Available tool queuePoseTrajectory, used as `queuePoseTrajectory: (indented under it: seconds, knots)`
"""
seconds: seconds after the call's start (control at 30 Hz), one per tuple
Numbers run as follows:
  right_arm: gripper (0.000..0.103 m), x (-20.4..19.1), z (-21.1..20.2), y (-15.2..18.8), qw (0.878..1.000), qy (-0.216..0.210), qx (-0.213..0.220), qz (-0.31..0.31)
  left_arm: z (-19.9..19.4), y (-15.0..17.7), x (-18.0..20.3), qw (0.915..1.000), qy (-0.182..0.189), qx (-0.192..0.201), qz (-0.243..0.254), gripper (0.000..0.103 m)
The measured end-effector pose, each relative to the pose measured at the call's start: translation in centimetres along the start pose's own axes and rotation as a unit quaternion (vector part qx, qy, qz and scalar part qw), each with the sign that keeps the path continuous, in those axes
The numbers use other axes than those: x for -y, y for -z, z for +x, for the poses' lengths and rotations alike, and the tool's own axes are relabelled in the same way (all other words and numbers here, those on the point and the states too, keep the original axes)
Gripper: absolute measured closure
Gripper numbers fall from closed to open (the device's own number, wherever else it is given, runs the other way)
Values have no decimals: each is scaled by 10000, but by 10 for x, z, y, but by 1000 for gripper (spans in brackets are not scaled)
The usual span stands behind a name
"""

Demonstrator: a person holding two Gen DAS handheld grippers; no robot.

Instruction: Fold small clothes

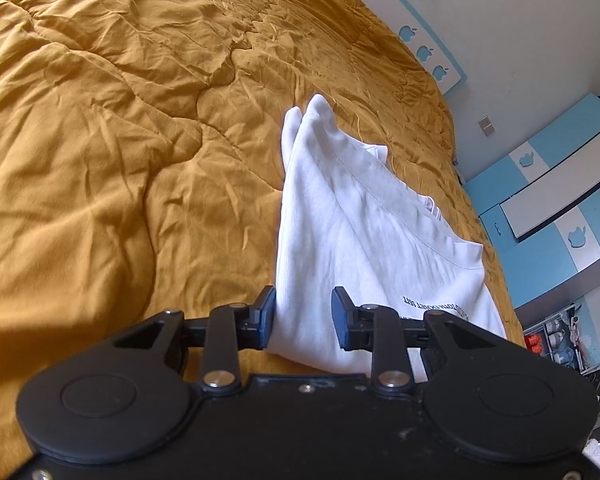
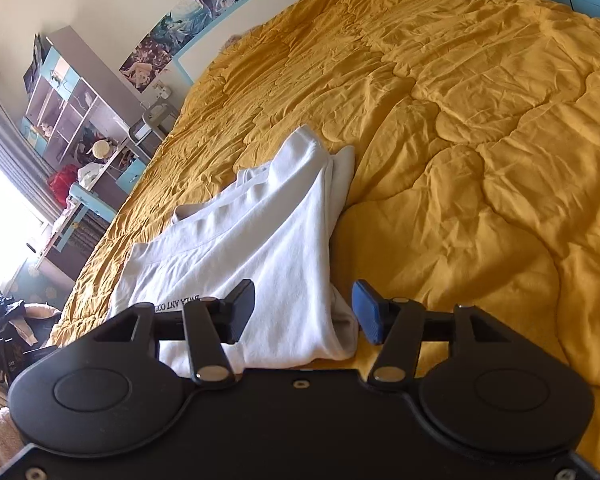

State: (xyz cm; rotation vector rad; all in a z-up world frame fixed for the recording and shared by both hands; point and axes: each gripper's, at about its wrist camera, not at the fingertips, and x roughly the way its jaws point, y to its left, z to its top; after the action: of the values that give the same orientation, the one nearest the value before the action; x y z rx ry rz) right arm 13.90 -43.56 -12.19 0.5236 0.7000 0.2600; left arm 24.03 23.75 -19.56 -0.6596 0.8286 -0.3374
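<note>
the white shirt (image 1: 352, 232) lies on the quilt (image 1: 100, 140), sides folded in, its near corners between both grippers. left gripper (image 1: 304, 316) and right gripper (image 2: 302, 310) stand released, pads off cloth. next fold, likely: pinch both corners evenly, lift together, lay forward flat.

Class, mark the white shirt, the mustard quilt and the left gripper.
white shirt (image 1: 360, 232), left wrist view, middle of cloth.
mustard quilt (image 1: 100, 140), left wrist view, bare wrinkled area.
left gripper (image 1: 304, 316), left wrist view, between fingers.
</note>
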Motion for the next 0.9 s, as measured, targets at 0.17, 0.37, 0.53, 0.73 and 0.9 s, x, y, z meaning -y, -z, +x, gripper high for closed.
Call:
queuePoseTrajectory:
  seconds: [0.17,0.37,0.53,0.73,0.9]
  knots:
    - [46,-6,7,5,9996,51,-121,-254,0,11,-5,9999,9,80,-103,75]
    - [96,-14,34,10,9981,242,-376,-418,5,12,-2,9998,-7,102,-180,102]
    - [98,-14,20,9,9998,203,-58,-66,-28,5,13,9969,334,666,-261,102]
    - [99,0,20,17,9973,598,-430,-57,-3,12,-1,9977,-647,-102,-174,102]
    - [91,16,27,24,9969,499,-512,329,-9,8,-5,9977,-611,-27,-294,94]
